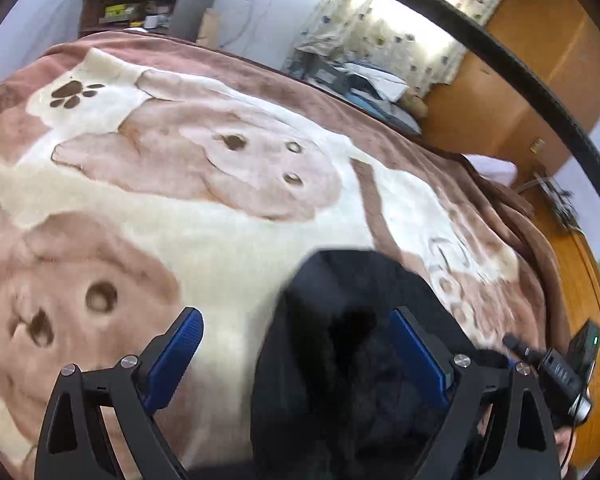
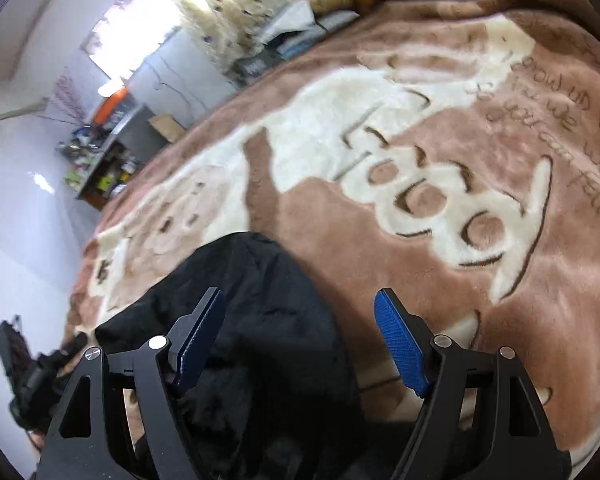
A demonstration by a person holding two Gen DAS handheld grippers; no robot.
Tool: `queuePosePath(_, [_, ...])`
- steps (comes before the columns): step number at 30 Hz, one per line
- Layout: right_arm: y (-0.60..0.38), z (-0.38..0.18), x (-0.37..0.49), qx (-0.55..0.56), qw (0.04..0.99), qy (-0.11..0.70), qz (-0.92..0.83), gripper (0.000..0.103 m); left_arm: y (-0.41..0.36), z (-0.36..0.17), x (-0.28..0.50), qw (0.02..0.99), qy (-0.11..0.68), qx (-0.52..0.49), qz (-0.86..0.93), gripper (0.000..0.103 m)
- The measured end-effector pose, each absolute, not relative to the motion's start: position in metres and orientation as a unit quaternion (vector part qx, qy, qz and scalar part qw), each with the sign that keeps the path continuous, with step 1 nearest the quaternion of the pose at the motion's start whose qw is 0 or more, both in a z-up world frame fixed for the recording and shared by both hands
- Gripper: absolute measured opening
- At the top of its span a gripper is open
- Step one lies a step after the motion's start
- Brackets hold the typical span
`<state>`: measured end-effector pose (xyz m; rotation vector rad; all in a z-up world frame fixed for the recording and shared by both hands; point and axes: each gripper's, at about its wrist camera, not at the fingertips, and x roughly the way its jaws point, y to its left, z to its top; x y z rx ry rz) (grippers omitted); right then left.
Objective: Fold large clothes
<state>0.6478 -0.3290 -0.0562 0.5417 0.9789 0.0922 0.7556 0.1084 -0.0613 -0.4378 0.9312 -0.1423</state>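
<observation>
Black garment (image 1: 340, 380) lies bunched on the brown-and-cream blanket (image 1: 220, 220), near its front edge; no flat, squared fold visible, so most folding looks left to do. Left gripper (image 1: 296, 356) and right gripper (image 2: 300, 344) both spread wide, grasping nothing, cloth merely beneath them.

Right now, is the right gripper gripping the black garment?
Apart. The right wrist view shows the right gripper wide open, its pads clear of the black garment lying below.
</observation>
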Motion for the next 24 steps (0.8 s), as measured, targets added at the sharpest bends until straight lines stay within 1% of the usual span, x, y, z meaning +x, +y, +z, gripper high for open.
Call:
queuePosePath(3, [-0.315,-0.070,0.659,0.204,0.843,0.496,0.042,0.077,0.098,-0.075,0.780,0.861,0.473,-0.178,-0.063,0.094])
queuePosePath(5, [-0.312,-0.081,0.664,0.198,0.832,0.518,0.037,0.076,0.091,-0.094,0.790,0.845,0.507,-0.160,-0.055,0.094])
queuePosePath(6, [-0.314,-0.087,0.665,0.217,0.823,0.523,0.037,0.067,0.091,-0.103,0.790,0.838,0.517,-0.166,-0.052,0.094])
queuePosePath(7, [-0.318,-0.093,0.664,0.250,0.815,0.521,0.045,0.056,0.090,-0.112,0.791,0.829,0.529,-0.173,-0.050,0.092])
queuePosePath(8, [-0.320,-0.095,0.665,0.254,0.812,0.524,0.042,0.045,0.089,-0.122,0.792,0.819,0.544,-0.175,-0.039,0.082])
queuePosePath(9, [-0.318,-0.099,0.663,0.245,0.813,0.527,0.036,0.043,0.087,-0.128,0.790,0.816,0.550,-0.175,-0.042,0.077])
queuePosePath(10, [-0.316,-0.100,0.663,0.235,0.814,0.531,0.039,0.040,0.082,-0.133,0.788,0.815,0.553,-0.167,-0.050,0.069])
queuePosePath(11, [-0.314,-0.103,0.663,0.223,0.811,0.539,0.043,0.033,0.077,-0.136,0.785,0.815,0.556,-0.153,-0.050,0.056])
queuePosePath(12, [-0.312,-0.106,0.662,0.216,0.808,0.547,0.045,0.028,0.074,-0.137,0.782,0.814,0.560,-0.142,-0.053,0.047])
queuePosePath(13, [-0.313,-0.107,0.658,0.220,0.806,0.548,0.049,0.026,0.069,-0.138,0.780,0.813,0.564,-0.132,-0.061,0.030])
queuePosePath(15, [-0.316,-0.101,0.653,0.230,0.811,0.534,0.060,0.018,0.067,-0.133,0.774,0.816,0.557,-0.141,-0.064,0.022])
queuePosePath(16, [-0.315,-0.096,0.650,0.227,0.817,0.526,0.065,0.017,0.066,-0.129,0.772,0.817,0.554,-0.147,-0.068,0.016])
queuePosePath(17, [-0.316,-0.091,0.647,0.222,0.822,0.520,0.069,0.015,0.066,-0.125,0.768,0.819,0.549,-0.152,-0.070,0.013])
queuePosePath(19, [-0.312,-0.076,0.636,0.207,0.838,0.498,0.080,0.013,0.064,-0.109,0.757,0.832,0.532,-0.140,-0.075,0.011])
queuePosePath(24, [-0.306,-0.040,0.604,0.165,0.874,0.448,0.093,0.012,0.061,-0.064,0.711,0.878,0.456,-0.100,-0.108,0.011])
